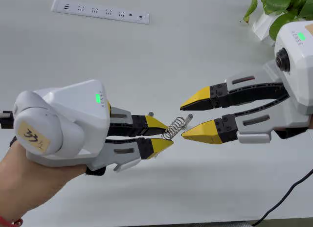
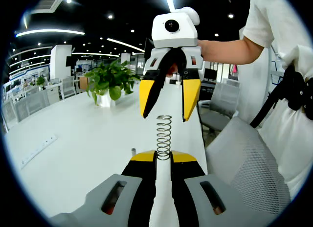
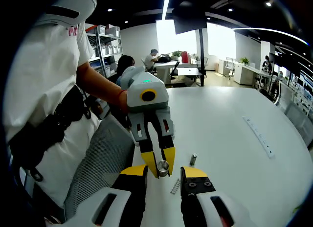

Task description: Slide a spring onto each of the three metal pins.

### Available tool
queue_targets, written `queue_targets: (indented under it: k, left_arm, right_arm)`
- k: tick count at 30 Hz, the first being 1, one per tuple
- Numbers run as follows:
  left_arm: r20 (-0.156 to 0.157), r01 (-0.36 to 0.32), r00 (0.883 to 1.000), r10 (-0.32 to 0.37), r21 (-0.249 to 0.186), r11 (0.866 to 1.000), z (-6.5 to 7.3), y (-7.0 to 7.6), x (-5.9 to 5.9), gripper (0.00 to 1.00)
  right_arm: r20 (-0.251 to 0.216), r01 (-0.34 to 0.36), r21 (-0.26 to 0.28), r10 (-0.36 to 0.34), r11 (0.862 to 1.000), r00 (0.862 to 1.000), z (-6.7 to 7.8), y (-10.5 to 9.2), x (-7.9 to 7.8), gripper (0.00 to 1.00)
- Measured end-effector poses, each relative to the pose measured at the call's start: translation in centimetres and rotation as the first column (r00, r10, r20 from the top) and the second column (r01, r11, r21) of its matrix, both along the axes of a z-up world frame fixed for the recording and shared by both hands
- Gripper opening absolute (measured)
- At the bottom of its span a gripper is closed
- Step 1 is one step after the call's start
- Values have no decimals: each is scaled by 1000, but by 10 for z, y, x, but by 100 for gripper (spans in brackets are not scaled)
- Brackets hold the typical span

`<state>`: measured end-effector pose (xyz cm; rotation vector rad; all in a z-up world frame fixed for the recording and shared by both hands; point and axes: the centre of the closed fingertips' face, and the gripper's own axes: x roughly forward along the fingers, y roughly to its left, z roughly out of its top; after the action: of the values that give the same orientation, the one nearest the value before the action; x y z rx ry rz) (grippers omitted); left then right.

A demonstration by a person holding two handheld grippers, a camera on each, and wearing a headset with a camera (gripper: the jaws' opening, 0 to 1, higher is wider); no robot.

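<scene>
At frame centre, my left gripper (image 1: 168,134) pinches one end of the spring (image 1: 175,128). My right gripper (image 1: 182,122) gapes wide, and a crooked grab could flick the spring loose.

I am seeing the left gripper (image 1: 166,134) and right gripper (image 1: 182,122) wearing white shells, black jaws, yellow tips and green lamps; the spring (image 1: 175,128) is gleaming silver against the pale grey table (image 1: 146,65), the plant (image 1: 281,7) showing green.
</scene>
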<state>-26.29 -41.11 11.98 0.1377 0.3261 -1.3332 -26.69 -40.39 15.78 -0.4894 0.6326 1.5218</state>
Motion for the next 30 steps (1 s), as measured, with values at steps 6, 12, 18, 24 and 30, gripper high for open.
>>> queue_targets:
  k: [6, 12, 18, 24, 30]
  left_arm:
    - [-1, 3, 1000, -3, 7, 1000, -2, -2, -1, 7]
    - [-6, 7, 1000, -7, 7, 1000, -3, -5, -2, 7]
    - [-8, 13, 1000, -12, 10, 1000, -4, -7, -2, 7]
    - [-18, 20, 1000, -20, 12, 1000, -6, -10, -2, 7]
    - [-24, 23, 999, -22, 20, 1000, -9, -10, -2, 7]
  right_arm:
    - [27, -133, -121, 137, 984, 990, -9, 5, -3, 23]
    - [35, -253, -232, 268, 939, 963, -18, 8, -7, 21]
    - [22, -316, -318, 340, 894, 940, -25, 6, -6, 15]
    - [15, -346, -382, 380, 857, 925, -31, 2, -5, 13]
    - [1, -369, -416, 406, 831, 914, -35, -3, -6, 11]
